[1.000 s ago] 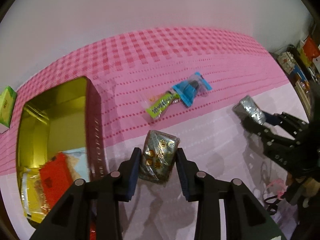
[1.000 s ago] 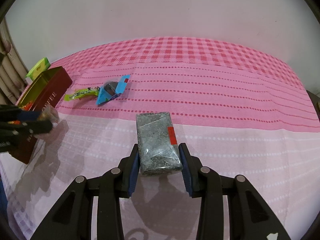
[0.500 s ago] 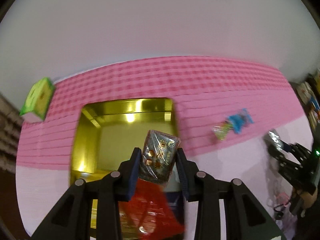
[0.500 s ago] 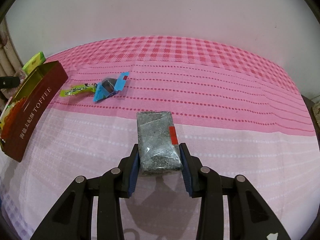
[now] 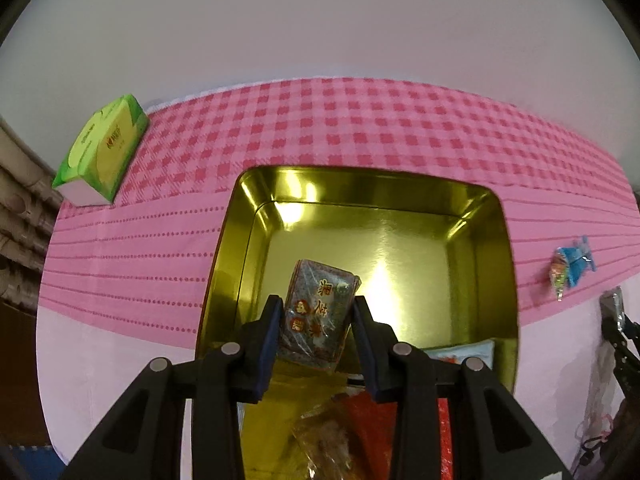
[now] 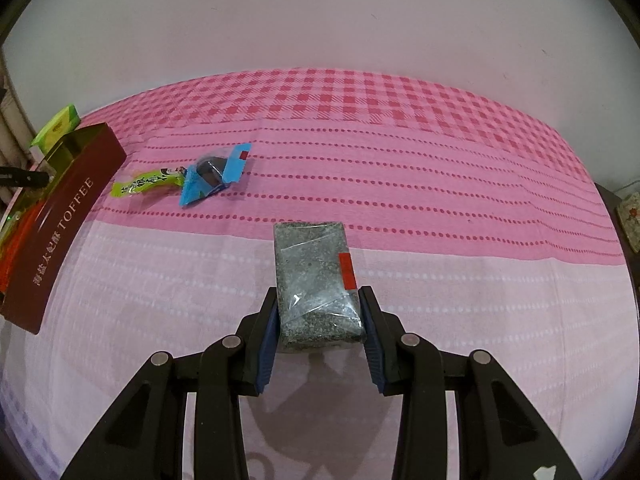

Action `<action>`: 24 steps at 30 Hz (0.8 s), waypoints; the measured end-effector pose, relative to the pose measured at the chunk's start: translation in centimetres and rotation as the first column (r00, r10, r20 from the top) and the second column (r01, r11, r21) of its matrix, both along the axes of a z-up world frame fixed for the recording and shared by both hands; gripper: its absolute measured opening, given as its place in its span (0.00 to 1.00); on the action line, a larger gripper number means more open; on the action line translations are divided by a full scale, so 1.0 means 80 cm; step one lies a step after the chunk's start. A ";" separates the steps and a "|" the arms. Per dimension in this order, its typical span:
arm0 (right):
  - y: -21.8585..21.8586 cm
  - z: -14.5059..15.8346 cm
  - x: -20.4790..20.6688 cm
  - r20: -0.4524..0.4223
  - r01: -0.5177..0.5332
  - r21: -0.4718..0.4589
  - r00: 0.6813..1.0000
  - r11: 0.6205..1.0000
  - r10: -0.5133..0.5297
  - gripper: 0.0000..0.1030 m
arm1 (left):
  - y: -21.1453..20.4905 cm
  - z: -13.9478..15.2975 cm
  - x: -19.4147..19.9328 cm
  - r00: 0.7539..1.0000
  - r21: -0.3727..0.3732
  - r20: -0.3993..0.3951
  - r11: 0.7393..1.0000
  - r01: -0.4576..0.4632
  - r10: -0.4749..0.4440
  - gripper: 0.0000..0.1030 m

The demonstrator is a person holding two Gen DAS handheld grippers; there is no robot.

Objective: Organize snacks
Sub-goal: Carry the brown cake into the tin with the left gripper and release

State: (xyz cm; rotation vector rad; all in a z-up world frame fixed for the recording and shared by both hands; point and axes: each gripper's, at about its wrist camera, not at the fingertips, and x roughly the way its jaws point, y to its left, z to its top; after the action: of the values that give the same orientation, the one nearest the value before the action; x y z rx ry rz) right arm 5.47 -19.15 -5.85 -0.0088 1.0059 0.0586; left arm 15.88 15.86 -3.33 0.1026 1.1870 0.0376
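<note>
My left gripper [image 5: 316, 332] is shut on a dark snack packet [image 5: 320, 312] with red and gold print, held above the open gold-lined tin [image 5: 360, 188]. Red and orange packets [image 5: 360, 432] lie in the tin's near end; its far end is bare. My right gripper [image 6: 320, 324] is shut on a grey speckled bar [image 6: 314, 280] with a red label, over the pink tablecloth. A green candy packet [image 6: 148, 182] and a blue packet [image 6: 212, 174] lie on the cloth between the bar and the dark red tin [image 6: 68, 220], and appear at far right as loose packets [image 5: 570, 268].
A green tissue box [image 5: 102, 148] sits at the table's far left corner, beside the tin. The pink checked cloth [image 6: 400, 128] ends at a white wall behind. The right gripper's black arm [image 5: 620, 344] shows at the right edge of the left wrist view.
My left gripper has carried the dark packet sideways from beside the tin to over its open inside. The right gripper has stayed put with the grey bar.
</note>
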 end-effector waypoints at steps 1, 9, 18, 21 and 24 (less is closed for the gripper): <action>0.000 0.000 0.000 -0.001 0.002 0.000 1.000 1.000 -0.002 0.35 | 0.002 -0.003 0.001 1.000 -0.004 -0.008 1.000 -0.003 0.003 0.34; 0.001 -0.002 0.002 -0.008 0.010 -0.004 1.000 1.000 -0.010 0.35 | 0.011 -0.021 0.008 0.999 -0.002 -0.048 1.000 -0.019 0.019 0.35; 0.002 -0.002 0.002 -0.011 0.015 -0.009 1.000 1.000 -0.015 0.35 | 0.013 -0.026 0.013 0.997 -0.008 -0.066 0.999 -0.040 0.039 0.38; 0.002 -0.002 0.002 -0.010 0.019 -0.009 1.000 1.000 -0.019 0.34 | 0.015 -0.023 0.014 0.997 -0.009 -0.061 0.999 -0.041 0.041 0.40; 0.003 -0.002 0.003 -0.015 0.026 -0.010 1.000 1.000 -0.026 0.34 | 0.017 -0.017 0.012 0.998 -0.012 -0.052 0.999 -0.043 0.042 0.44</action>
State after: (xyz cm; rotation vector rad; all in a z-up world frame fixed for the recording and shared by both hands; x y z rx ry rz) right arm 5.69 -18.89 -6.01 -0.0043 1.0213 0.0296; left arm 16.87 17.26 -4.65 0.0669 1.2412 0.0644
